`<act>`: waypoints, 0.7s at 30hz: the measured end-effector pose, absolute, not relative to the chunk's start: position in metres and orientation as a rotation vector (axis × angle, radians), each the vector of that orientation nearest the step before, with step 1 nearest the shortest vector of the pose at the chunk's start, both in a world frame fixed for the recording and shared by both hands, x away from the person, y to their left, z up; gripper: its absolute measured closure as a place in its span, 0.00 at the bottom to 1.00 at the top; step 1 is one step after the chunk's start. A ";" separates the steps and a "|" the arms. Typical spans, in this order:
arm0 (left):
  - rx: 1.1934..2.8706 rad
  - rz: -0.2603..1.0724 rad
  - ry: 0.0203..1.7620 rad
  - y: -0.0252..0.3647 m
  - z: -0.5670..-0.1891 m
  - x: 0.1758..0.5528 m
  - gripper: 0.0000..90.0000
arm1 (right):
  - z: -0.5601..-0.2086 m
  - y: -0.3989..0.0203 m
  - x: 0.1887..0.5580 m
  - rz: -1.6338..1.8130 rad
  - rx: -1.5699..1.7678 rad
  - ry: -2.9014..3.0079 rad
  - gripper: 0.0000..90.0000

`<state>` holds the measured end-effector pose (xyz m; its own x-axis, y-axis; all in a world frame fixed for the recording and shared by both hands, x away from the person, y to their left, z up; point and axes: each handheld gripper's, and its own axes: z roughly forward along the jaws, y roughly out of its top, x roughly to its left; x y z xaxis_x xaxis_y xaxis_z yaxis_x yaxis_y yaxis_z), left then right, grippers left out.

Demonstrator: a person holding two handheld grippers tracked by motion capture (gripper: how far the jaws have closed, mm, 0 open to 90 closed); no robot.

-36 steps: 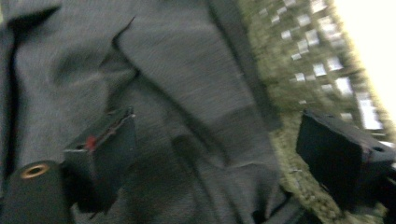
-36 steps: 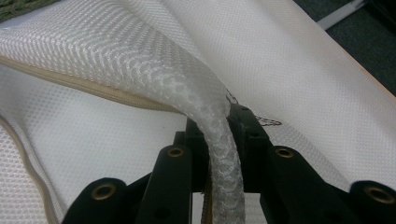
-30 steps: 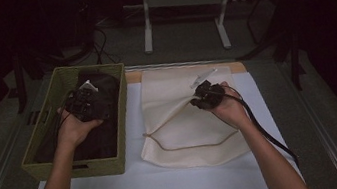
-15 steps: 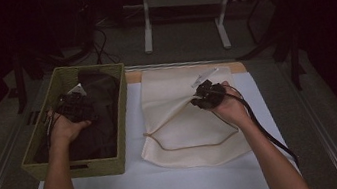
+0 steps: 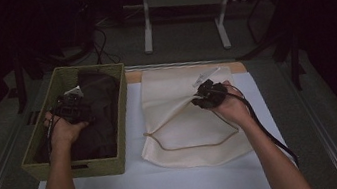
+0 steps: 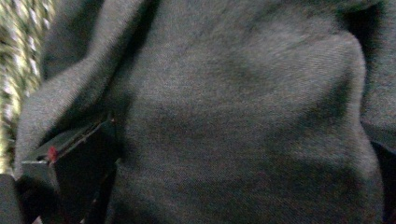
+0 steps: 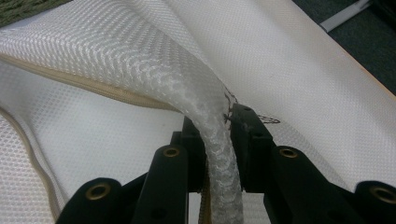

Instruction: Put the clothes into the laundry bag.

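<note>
Two tools were at work in the high view: the left tool (image 5: 71,109) sat down inside the woven olive-green rectangular basket (image 5: 54,164) on the dark grey folded garment (image 5: 101,112) that filled it, while the right tool (image 5: 208,94) held up the upper layer of the cream mesh zip-up laundry bag (image 5: 188,137) lying flat on the white-covered desk (image 5: 170,185) just beside the basket. The bag looked flat and empty, its mouth lifted open toward the basket. The step in hand seemed to be taking hold of the garment so it could go into the bag. In the left gripper view, the grey cloth (image 6: 243,116) bulged between the black jaws, which stood far apart at either edge; whether they pressed on it could not be told. In the right gripper view, the jaws were narrow, pinching a bunched fold of white mesh (image 7: 215,140), with the beige zip edge (image 7: 93,84) running off behind. Next, probably, the left tool needed a firm bite before lifting the cloth across.
</note>
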<state>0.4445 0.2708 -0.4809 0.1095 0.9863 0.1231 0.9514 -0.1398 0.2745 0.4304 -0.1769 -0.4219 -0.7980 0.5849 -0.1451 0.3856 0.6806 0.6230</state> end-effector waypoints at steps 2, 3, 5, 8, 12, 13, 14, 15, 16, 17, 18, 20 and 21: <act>2.238 0.343 1.975 0.272 -0.485 0.443 0.00 | -0.422 -0.177 0.430 0.846 0.762 2.562 0.84; 2.220 0.337 1.981 0.273 -0.486 0.443 0.00 | -0.423 -0.177 0.430 0.849 0.767 2.559 0.84; 2.206 0.317 1.979 0.273 -0.488 0.442 0.00 | -0.424 -0.176 0.430 0.848 0.766 2.566 0.83; 2.223 0.274 1.978 0.272 -0.489 0.442 0.00 | -0.424 -0.176 0.428 0.847 0.756 2.570 0.83; 2.271 0.252 1.962 0.266 -0.488 0.441 0.01 | -0.423 -0.177 0.428 0.855 0.766 2.565 0.82; 2.281 0.255 1.952 0.265 -0.486 0.441 0.04 | -0.422 -0.178 0.429 0.863 0.769 2.564 0.82; 2.285 0.259 1.939 0.263 -0.484 0.440 0.08 | -0.421 -0.178 0.429 0.875 0.778 2.564 0.82; 2.290 0.262 1.920 0.262 -0.482 0.438 0.12 | -0.421 -0.178 0.429 0.882 0.783 2.563 0.82; 2.293 0.263 1.894 0.261 -0.480 0.436 0.15 | -0.421 -0.178 0.429 0.886 0.785 2.561 0.82; 2.290 0.253 1.868 0.262 -0.478 0.435 0.17 | -0.421 -0.178 0.430 0.883 0.783 2.564 0.82; 2.276 0.233 1.854 0.263 -0.477 0.433 0.18 | -0.422 -0.178 0.430 0.884 0.783 2.564 0.82; 2.246 0.171 1.818 0.266 -0.472 0.430 0.25 | -0.423 -0.177 0.430 0.883 0.779 2.566 0.81; 2.229 0.126 1.800 0.269 -0.469 0.428 0.27 | -0.423 -0.176 0.430 0.882 0.779 2.568 0.81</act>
<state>0.4284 0.2686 -0.4692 0.2228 0.9695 -0.1023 0.9457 -0.1895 0.2641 0.4296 -0.1760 -0.4233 -0.8020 0.5861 -0.1151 0.3917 0.6616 0.6395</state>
